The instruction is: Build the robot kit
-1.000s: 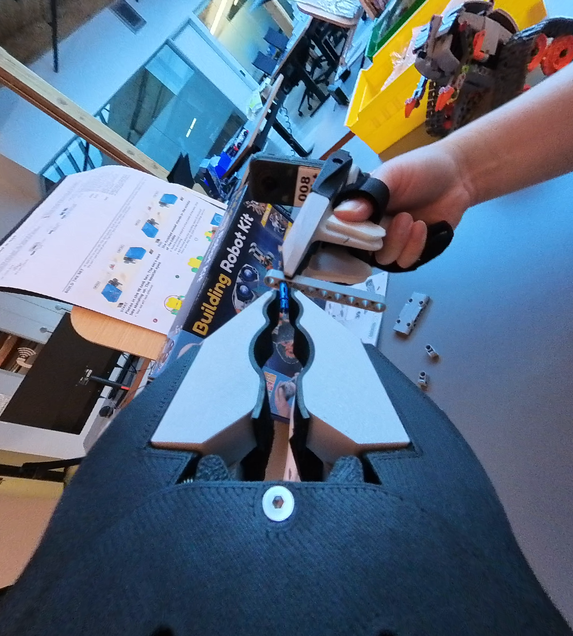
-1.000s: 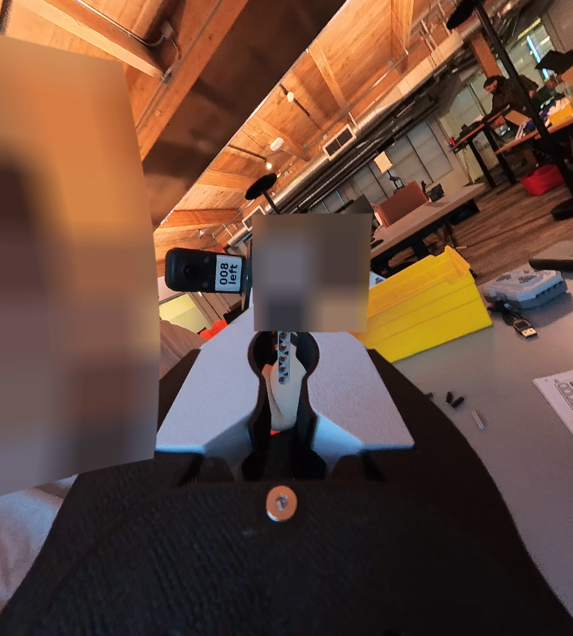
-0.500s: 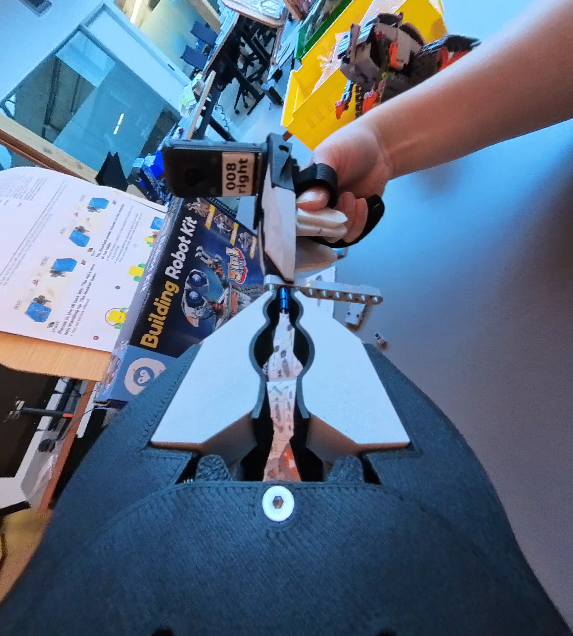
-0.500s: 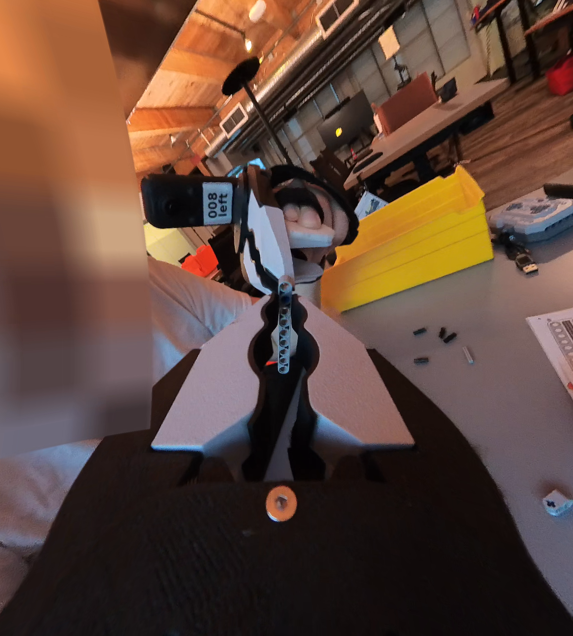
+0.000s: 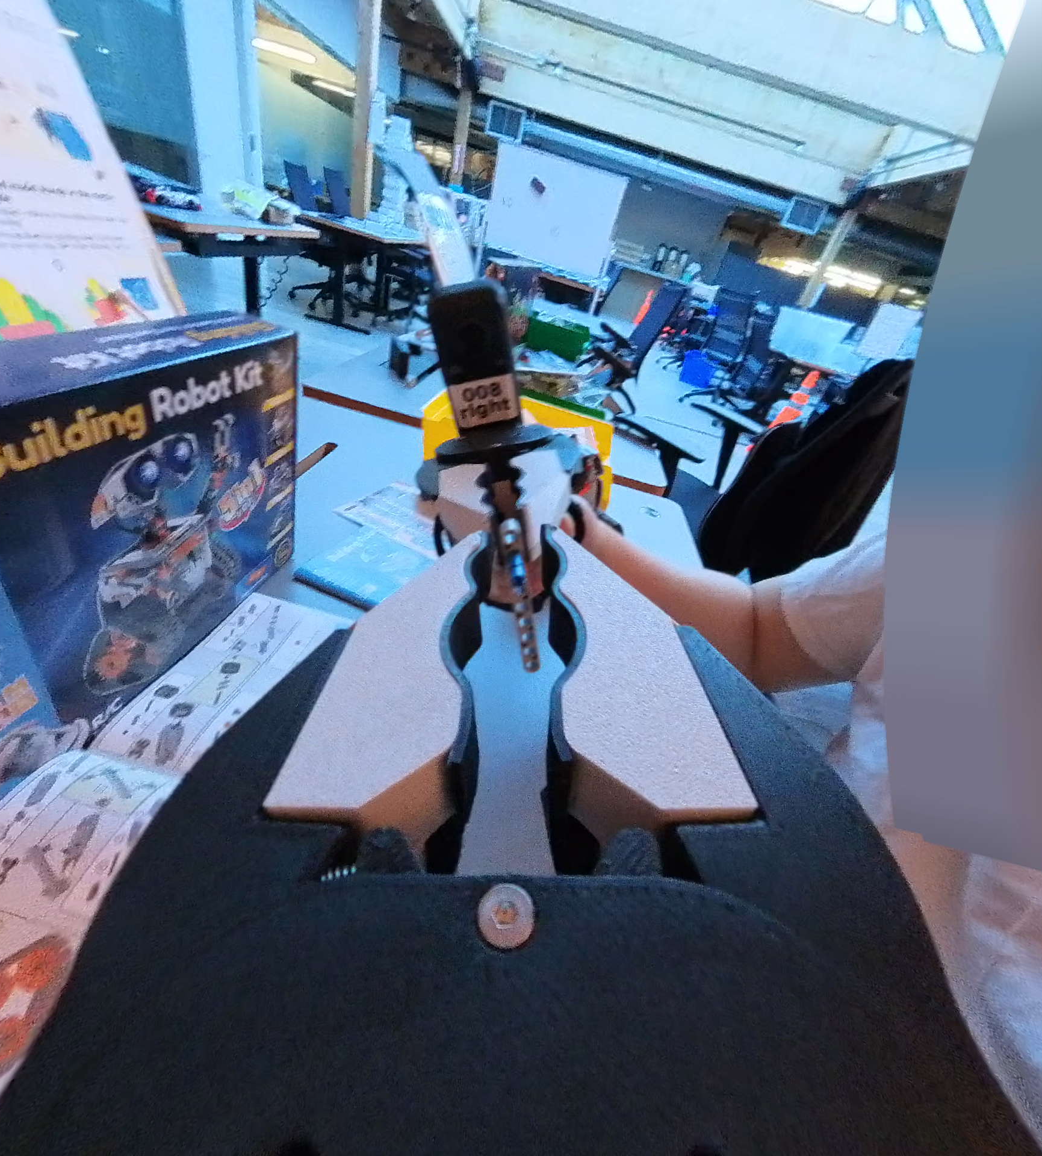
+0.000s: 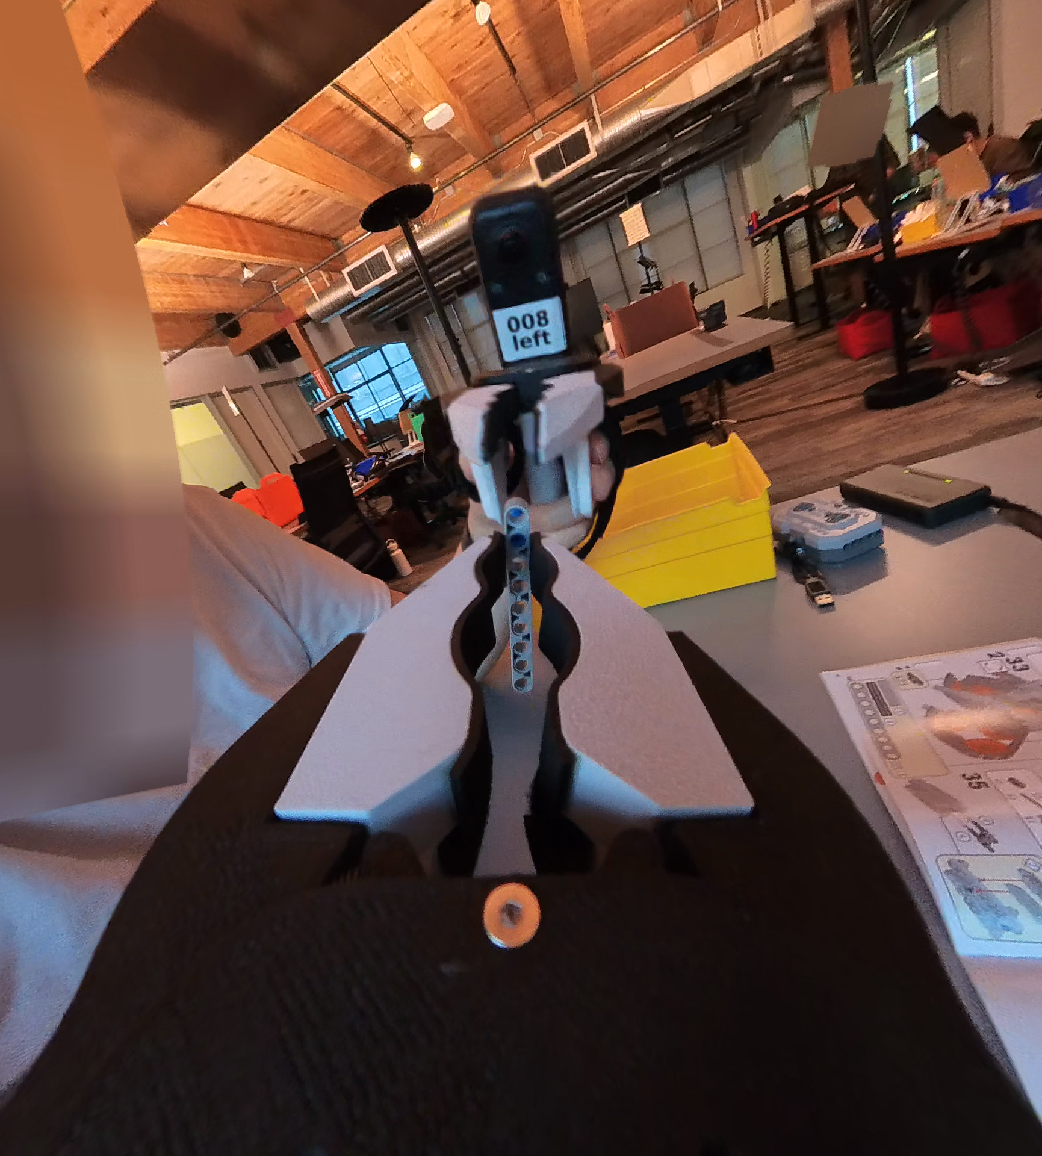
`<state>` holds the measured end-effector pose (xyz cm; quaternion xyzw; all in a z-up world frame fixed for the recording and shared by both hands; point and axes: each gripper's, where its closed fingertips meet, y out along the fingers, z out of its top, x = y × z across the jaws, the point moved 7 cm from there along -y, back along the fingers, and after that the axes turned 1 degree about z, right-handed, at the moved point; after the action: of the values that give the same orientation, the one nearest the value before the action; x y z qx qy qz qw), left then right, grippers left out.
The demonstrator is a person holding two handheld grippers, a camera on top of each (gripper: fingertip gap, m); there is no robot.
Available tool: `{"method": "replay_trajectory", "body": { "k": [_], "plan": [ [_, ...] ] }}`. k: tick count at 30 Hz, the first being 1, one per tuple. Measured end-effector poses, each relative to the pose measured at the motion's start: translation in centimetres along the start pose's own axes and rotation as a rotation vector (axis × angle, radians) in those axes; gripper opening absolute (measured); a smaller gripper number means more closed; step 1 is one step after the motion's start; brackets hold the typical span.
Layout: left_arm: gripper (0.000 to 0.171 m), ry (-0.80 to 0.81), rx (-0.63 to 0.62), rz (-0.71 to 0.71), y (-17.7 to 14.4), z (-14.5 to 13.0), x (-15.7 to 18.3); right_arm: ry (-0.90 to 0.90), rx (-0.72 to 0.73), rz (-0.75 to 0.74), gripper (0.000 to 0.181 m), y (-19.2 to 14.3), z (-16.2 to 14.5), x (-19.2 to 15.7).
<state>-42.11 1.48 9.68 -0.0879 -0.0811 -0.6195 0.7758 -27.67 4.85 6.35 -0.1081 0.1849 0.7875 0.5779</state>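
I see a grey table (image 6: 881,600) in a big open workshop with a timber-beam ceiling, ducts, and rows of desks and office chairs behind. The left gripper (image 5: 513,543) and the right gripper (image 6: 518,547) are both up off the table, facing each other nose to nose. The right one's tongs are clamped on one grey beam (image 6: 519,619), a strip with a row of holes. It stands nearly upright, its lower part running back between the tongs. One blue pin (image 5: 515,569) sits in the beam's top holes. The left tongs stand apart, one on either side of the pin, and I cannot see either one touching it. On the left of the table stands one dark blue kit box (image 5: 118,500), closed, so I cannot tell what is in it. A printed sheet (image 5: 24,187) leans above it, and an instruction booklet (image 5: 193,688) lies open at its foot. Another instruction page (image 6: 975,794) lies flat on the table under the right gripper's side. Behind the left gripper I count two yellow bins (image 6: 681,519), stacked one in the other, and their insides are hidden from me. Just beside them sits one grey block (image 6: 828,525) with a short cable and plug, and past that one flat black device (image 6: 915,494).
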Motion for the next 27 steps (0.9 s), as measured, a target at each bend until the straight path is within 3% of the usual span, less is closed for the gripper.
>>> {"method": "replay_trajectory", "body": {
  "k": [6, 11, 23, 27],
  "plan": [
    [0.0, 0.035, -0.053, 0.041, 0.6, -0.8, -0.3, -0.012, 0.047, -0.021, 0.006, -0.5, 0.3, 0.3],
    [0.007, 0.031, -0.055, 0.063, 0.8, -0.9, -0.6, -0.007, 0.06, -0.031, 0.006, -0.6, 0.3, 0.5],
    [0.001, 0.047, -0.08, 0.052, 0.8, -1.0, -0.4, -0.023, -0.004, -0.038, 0.006, 0.0, -0.1, 0.2],
    [0.001, 0.096, -0.139, 0.097, 0.7, -1.3, -0.5, -0.058, -0.025, -0.08, 0.006, 0.1, -0.4, 0.4]
  ]
}}
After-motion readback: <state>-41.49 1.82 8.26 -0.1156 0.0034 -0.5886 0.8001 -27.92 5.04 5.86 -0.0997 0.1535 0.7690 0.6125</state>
